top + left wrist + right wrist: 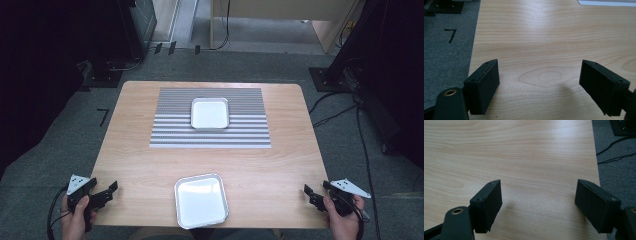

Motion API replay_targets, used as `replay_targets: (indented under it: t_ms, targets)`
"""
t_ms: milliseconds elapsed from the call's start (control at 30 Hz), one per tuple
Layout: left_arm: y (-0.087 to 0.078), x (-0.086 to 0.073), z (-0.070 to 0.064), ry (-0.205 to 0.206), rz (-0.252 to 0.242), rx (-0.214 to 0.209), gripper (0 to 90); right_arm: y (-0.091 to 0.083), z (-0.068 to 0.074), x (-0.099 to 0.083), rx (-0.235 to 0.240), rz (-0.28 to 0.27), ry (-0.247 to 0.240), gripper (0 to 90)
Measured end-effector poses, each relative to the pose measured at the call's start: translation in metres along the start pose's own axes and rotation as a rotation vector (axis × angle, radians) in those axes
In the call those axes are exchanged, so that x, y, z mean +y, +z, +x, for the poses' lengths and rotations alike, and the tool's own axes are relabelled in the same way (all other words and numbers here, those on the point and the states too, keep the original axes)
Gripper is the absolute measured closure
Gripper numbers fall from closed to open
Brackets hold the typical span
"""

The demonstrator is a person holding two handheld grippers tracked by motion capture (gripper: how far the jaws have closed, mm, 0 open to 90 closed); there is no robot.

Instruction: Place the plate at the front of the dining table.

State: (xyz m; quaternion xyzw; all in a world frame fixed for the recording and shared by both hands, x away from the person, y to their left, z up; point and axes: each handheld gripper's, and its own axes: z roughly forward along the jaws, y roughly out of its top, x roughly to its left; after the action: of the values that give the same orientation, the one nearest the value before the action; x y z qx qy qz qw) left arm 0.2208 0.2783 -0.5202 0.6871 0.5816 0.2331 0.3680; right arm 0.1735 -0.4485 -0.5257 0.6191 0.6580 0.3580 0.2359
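At the near edge of the pale wood-grain table [150, 170], midway between the two hands, lies the shallow square silver metal tray [201, 200], its rounded corners and raised rim catching the light, its flat floor bare. Left of that tray, at the table's near-left corner, the left gripper [102, 192] is held just above the board with its jaws spread wide and holding nothing; the left gripper view shows the same wide stance over bare wood, the black rectangular pads [485, 85] matt and slab-like. Right of the tray, at the near-right corner, the right gripper [314, 193] likewise stands wide apart and empty, as its own view confirms [540, 205]. Beyond the tray, toward the far side, a second silver metal tray of like form [210, 113] rests on a grey-and-white striped rectangular mat [210, 135], whose bands are finer in its far half. Judged stage: start position, nothing yet grasped. The next move probably calls for one gripper to travel inward to the near tray and close on its thin rim, a smooth, shallow edge that offers little purchase.
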Motion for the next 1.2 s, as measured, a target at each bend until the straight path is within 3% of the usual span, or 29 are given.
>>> replay_targets:
  t_ms: [100, 133, 167, 200, 600, 1200]
  targets:
    - [0.001, 0.000, -0.004, 0.030, 0.013, 0.026, 16.2, 0.000, 0.002, 0.000, -0.017, 0.005, -0.016, 21.7]
    - [0.002, 0.000, -0.007, 0.055, 0.023, 0.048, 16.2, 0.002, 0.007, -0.001, -0.051, 0.013, -0.048, 20.6]
    - [0.002, 0.000, -0.007, 0.055, 0.023, 0.048, 16.3, 0.002, 0.007, -0.001, -0.051, 0.013, -0.048, 20.6]
    - [0.003, 0.000, -0.010, 0.080, 0.031, 0.072, 16.3, 0.003, 0.011, -0.003, -0.085, 0.014, -0.062, 18.0]
    - [0.003, -0.001, -0.012, 0.068, 0.025, 0.086, 15.9, 0.001, 0.012, -0.010, -0.106, -0.019, -0.045, 13.3]
    - [0.003, -0.001, -0.012, 0.067, 0.024, 0.086, 15.9, 0.001, 0.013, -0.010, -0.116, -0.018, -0.038, 10.7]
